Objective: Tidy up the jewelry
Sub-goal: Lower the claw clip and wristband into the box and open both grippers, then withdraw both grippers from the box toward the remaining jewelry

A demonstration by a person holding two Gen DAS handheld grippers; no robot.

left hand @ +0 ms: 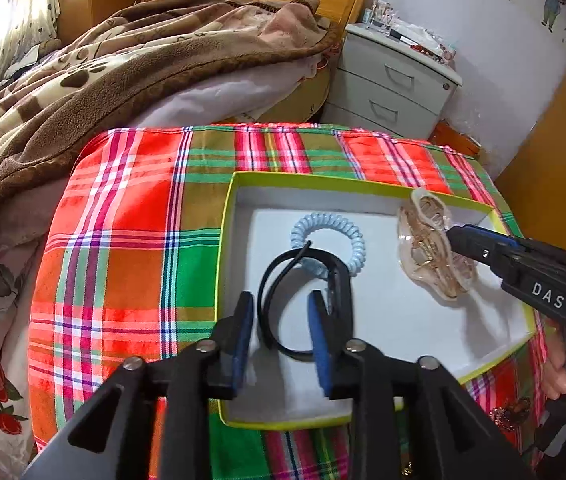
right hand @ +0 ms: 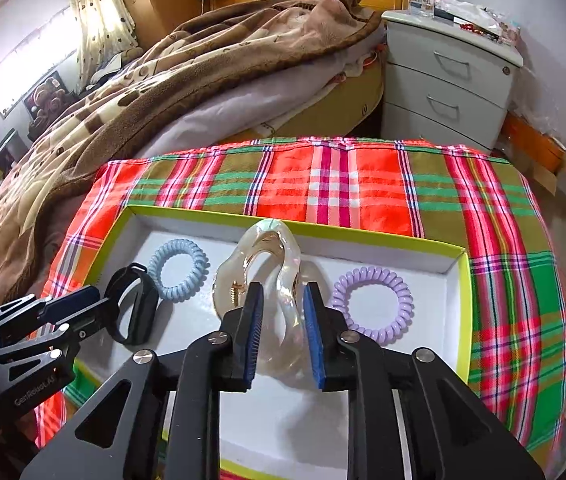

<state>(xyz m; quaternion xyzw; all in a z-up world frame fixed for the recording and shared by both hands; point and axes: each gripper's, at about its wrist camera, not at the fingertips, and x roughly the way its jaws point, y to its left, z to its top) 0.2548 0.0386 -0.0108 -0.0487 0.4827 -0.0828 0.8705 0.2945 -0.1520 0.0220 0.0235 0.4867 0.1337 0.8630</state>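
A white box with a lime rim [left hand: 239, 178] [right hand: 465, 280] sits on a plaid cloth. My left gripper [left hand: 281, 300] [right hand: 99, 312] is over the box, its fingers standing around a black band [left hand: 283, 276] [right hand: 133, 308] that lies on the box floor. My right gripper [right hand: 281, 292] [left hand: 453, 236] is shut on a clear, gold-sprung hair claw [right hand: 267, 264] [left hand: 435, 252], held just above the box floor. A blue spiral hair tie [left hand: 327, 236] [right hand: 179, 274] and a purple spiral hair tie [right hand: 371, 304] lie in the box.
The plaid-covered surface [left hand: 123, 240] [right hand: 363, 184] stands beside a bed with a brown blanket [left hand: 103, 80] [right hand: 163, 80]. A grey drawer unit [left hand: 395, 88] [right hand: 447, 76] stands behind, its top cluttered. A small jewelled piece [left hand: 503, 414] lies on the cloth at right.
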